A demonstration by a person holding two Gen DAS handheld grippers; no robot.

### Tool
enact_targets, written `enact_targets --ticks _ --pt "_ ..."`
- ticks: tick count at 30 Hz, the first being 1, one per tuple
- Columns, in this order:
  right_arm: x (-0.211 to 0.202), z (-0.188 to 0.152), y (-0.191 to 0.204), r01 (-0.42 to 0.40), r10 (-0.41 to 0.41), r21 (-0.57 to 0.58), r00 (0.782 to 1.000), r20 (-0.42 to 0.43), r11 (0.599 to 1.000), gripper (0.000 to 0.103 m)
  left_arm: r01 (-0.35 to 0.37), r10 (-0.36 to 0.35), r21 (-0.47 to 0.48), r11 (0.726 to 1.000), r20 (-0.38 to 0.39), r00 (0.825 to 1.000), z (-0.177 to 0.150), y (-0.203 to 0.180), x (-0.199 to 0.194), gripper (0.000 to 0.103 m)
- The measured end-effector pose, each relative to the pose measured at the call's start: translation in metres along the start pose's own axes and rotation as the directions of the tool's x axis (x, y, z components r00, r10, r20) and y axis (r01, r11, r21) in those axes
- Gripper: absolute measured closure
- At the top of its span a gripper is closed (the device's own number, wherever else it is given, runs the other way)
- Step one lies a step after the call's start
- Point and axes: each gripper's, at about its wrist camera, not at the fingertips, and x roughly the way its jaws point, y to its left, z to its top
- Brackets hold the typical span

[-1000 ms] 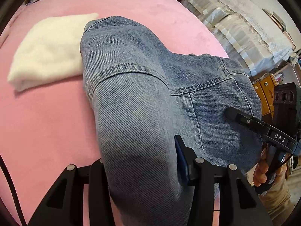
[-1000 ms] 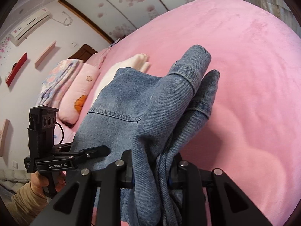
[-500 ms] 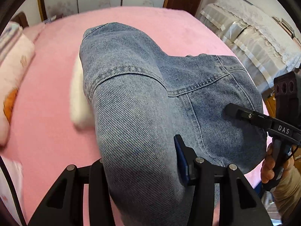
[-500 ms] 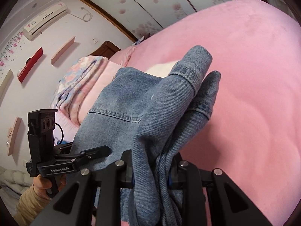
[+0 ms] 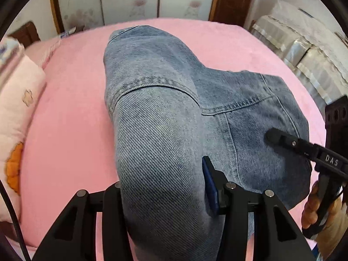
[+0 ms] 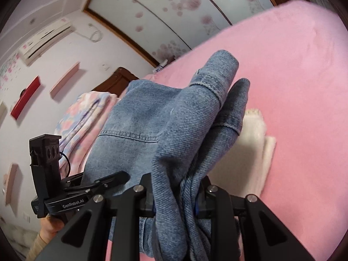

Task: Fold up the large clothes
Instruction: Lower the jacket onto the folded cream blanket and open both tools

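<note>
A blue denim garment hangs folded between both grippers, lifted above the pink bed. My left gripper is shut on a thick fold of the denim, which hides its left fingertip. My right gripper is shut on a bunch of the denim, whose sleeve ends stick up past the fingers. Each gripper shows in the other's view: the right one at the right edge, the left one at lower left.
A folded white cloth lies on the pink bed under the denim. Pink pillows and a floral quilt are at the head end. A covered cabinet and wardrobe doors stand beyond the bed.
Both grippers have lifted and tilted up with the denim. The white cloth has gone behind the denim in the left view and reappeared to the right in the right view.
</note>
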Motion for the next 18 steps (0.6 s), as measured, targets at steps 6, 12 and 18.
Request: enact_targets --ticks 6,12,18 --pt "0.054 -0.022 -0.059 0.163 -0.157 0.068 0.984 -0.086 0.984 0.076 0.037 -0.042 -0.127 0.991 -0.039 0.998 -0.028 0.046 0.069 0.033" --pt "0.056 -0.031 -0.069 0.108 -0.107 0.004 0.991 -0.080 0.994 0.074 0.077 -0.079 -0.176 0.981 -0.006 0.997 -0.035 0.063 0.070 0.023" --pt "0.029 -0.031 -0.063 0.208 -0.211 -0.049 0.975 -0.071 0.977 0.055 -0.010 0.016 -0.252 0.968 0.021 1.000 -0.055 0.059 0.048 0.012"
